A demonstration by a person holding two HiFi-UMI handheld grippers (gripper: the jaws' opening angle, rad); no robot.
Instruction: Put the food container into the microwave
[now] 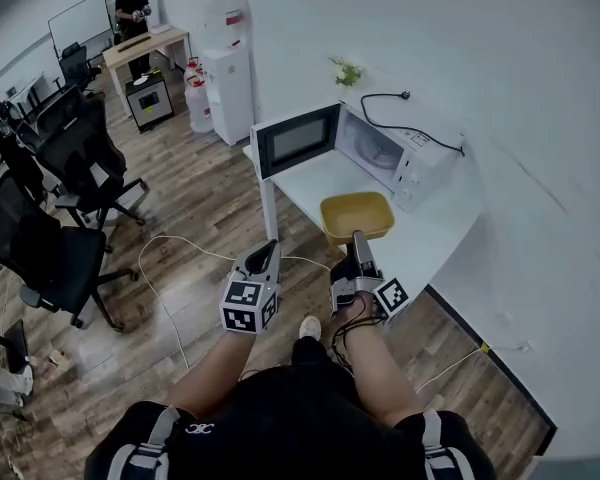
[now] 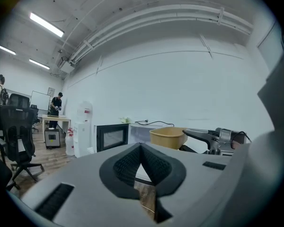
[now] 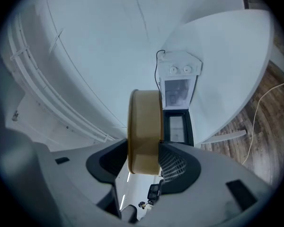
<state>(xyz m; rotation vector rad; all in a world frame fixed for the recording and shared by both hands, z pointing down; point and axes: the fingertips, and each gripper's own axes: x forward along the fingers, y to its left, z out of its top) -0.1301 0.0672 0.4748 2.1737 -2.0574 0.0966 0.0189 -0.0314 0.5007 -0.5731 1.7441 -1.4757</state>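
A yellow food container [image 1: 356,215] hangs over the front edge of the white table [image 1: 435,243], with my right gripper [image 1: 359,239] shut on its near rim. In the right gripper view the container [image 3: 144,131] stands edge-on between the pads, clamped. Behind it the white microwave [image 1: 385,153] sits with its black-framed door [image 1: 297,140] swung open to the left; the cavity faces the container. My left gripper [image 1: 271,249] is shut and empty, held left of the container above the floor. The left gripper view shows the container [image 2: 168,137] and the microwave door [image 2: 112,137] ahead.
A water dispenser [image 1: 228,68] stands left of the table. Black office chairs [image 1: 75,173] fill the left side. A white cable [image 1: 165,278] lies on the wooden floor. A small plant [image 1: 346,71] and a power cord [image 1: 410,128] are behind the microwave. A person [image 1: 132,8] stands at a far desk.
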